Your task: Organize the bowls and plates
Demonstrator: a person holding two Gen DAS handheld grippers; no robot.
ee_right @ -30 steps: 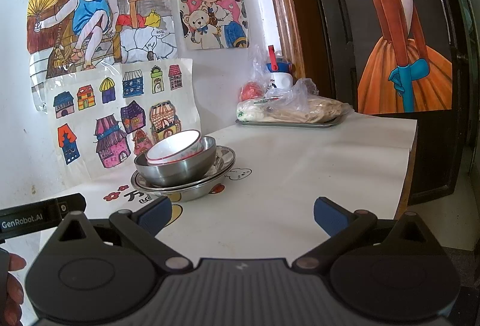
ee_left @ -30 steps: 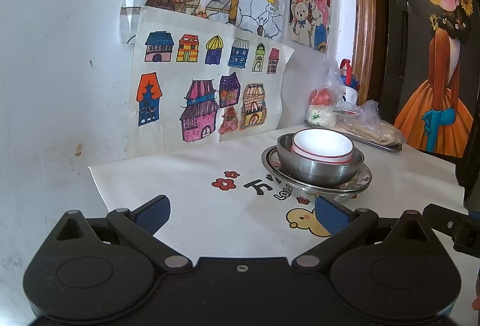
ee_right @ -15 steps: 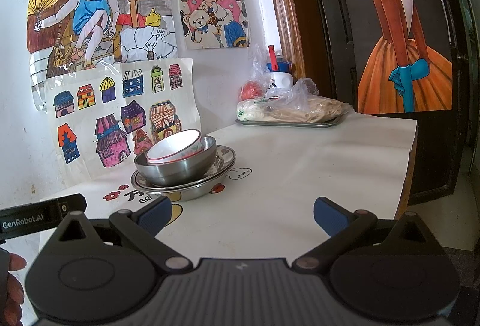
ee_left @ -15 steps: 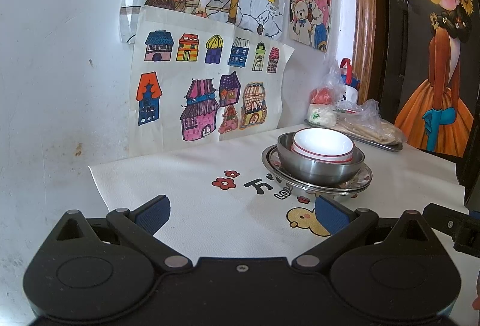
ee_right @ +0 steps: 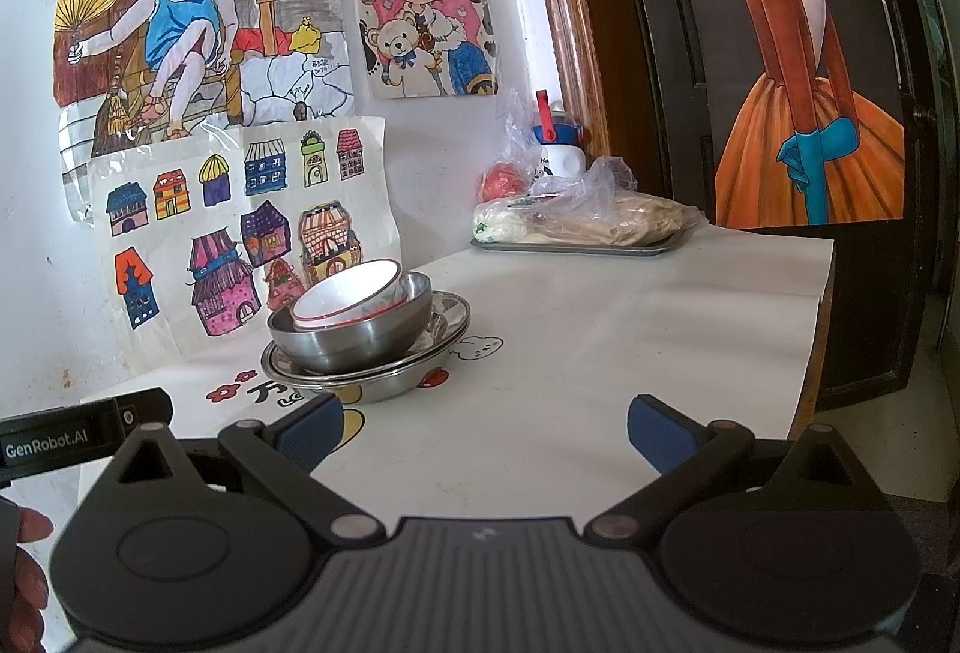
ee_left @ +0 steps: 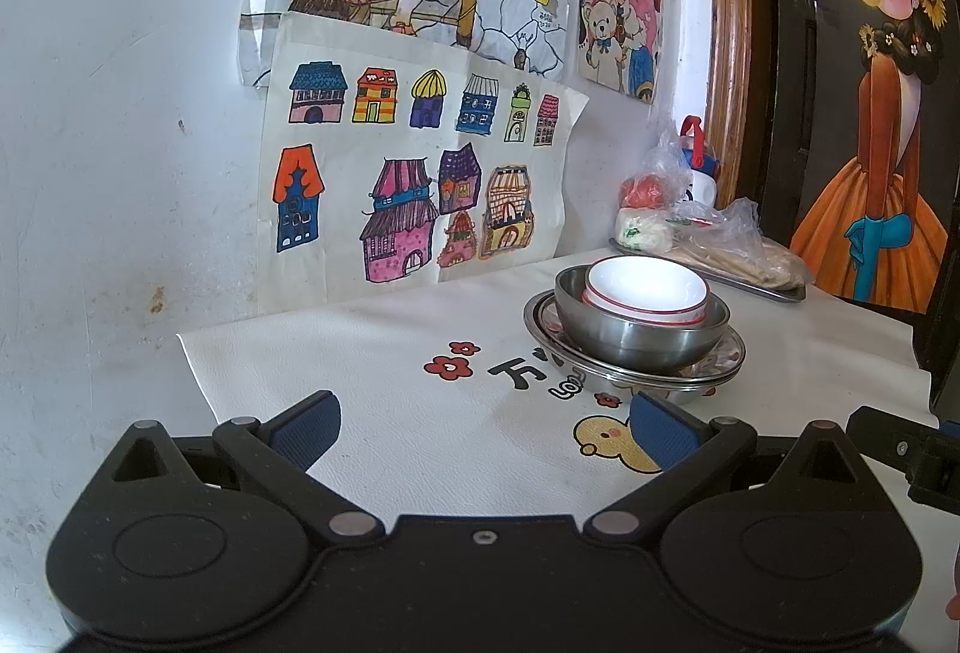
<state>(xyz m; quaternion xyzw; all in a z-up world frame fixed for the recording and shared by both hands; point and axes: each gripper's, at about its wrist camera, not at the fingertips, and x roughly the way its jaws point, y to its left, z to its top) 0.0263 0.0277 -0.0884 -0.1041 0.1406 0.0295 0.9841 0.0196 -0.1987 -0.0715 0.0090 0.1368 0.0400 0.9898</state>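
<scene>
A white bowl with a red rim (ee_left: 645,287) (ee_right: 348,294) sits tilted inside a steel bowl (ee_left: 639,338) (ee_right: 354,338), which rests on stacked steel plates (ee_left: 717,374) (ee_right: 447,320) on the white tablecloth. My left gripper (ee_left: 483,422) is open and empty, held short of the stack, which lies ahead to its right. My right gripper (ee_right: 486,428) is open and empty, with the stack ahead to its left.
A metal tray (ee_right: 576,246) (ee_left: 750,287) with bagged food and a small bottle stands at the back by the wall. Drawings hang on the wall (ee_left: 120,113) to the left. The table's right edge (ee_right: 810,353) drops off beside a dark door.
</scene>
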